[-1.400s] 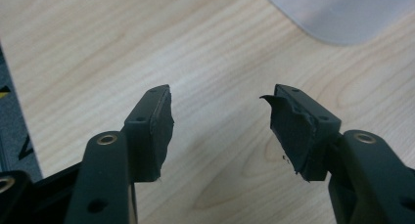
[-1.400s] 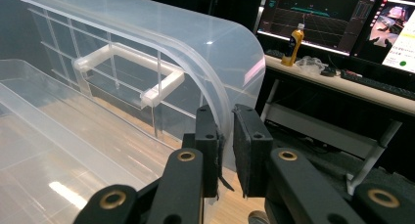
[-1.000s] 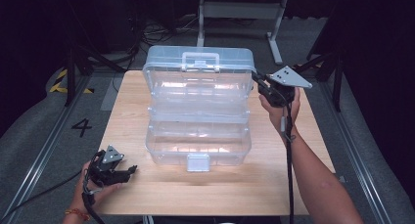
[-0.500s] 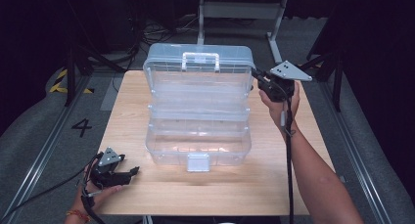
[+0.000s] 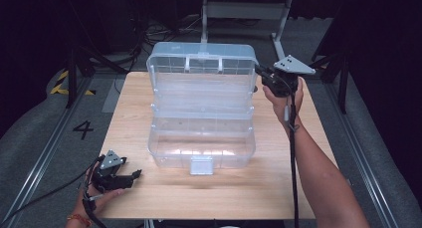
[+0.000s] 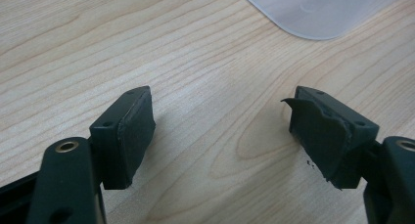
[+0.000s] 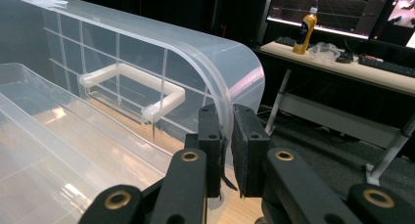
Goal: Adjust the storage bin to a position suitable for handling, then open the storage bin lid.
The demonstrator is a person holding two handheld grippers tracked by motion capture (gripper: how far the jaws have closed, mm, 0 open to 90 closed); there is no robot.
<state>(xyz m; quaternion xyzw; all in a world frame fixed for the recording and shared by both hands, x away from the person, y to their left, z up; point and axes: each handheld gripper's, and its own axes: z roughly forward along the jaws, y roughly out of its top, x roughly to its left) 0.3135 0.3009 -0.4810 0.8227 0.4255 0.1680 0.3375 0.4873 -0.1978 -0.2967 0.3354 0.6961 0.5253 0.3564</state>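
Lid (image 5: 201,76) of the clear storage box (image 5: 201,138) at mid-desk (image 5: 129,118), its right edge pinched in my right tool (image 7: 226,150) to hold it open; my left tool (image 6: 220,131), spread and empty, rests off the box's front-left corner

High view overlooks the table (image 5: 149,198); claw views sit close — both share its wood.
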